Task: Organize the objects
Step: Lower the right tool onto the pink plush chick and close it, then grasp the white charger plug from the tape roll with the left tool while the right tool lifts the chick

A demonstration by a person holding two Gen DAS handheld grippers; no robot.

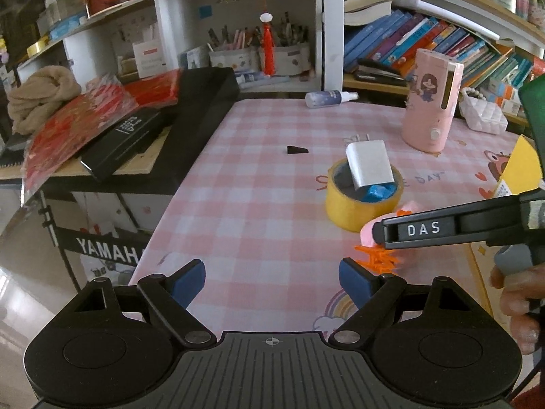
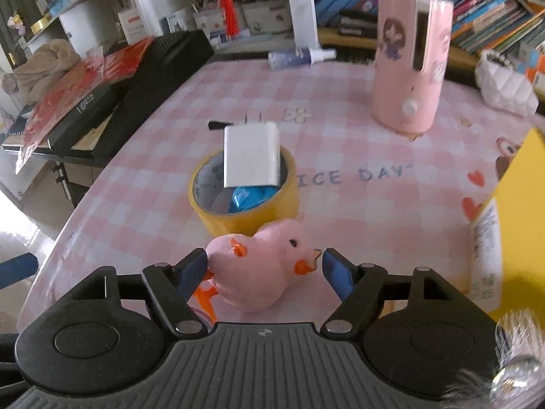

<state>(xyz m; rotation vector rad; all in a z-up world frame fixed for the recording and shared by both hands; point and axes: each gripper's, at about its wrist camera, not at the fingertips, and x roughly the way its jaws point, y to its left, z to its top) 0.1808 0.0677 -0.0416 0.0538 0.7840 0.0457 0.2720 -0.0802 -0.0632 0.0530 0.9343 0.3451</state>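
Between right gripper point(image 2: 265, 266) jaws — pink duck point(image 2: 259, 266), unclamped

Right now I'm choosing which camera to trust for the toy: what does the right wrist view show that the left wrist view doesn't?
Only the right wrist view shows the whole pink toy bird lying between the right gripper's open jaws, apparently not clamped.

Only the left wrist view shows the left gripper, open over bare tablecloth, and the right gripper from the side, hiding most of the bird.

Both show the yellow tape roll holding the white charger, and the pink container.
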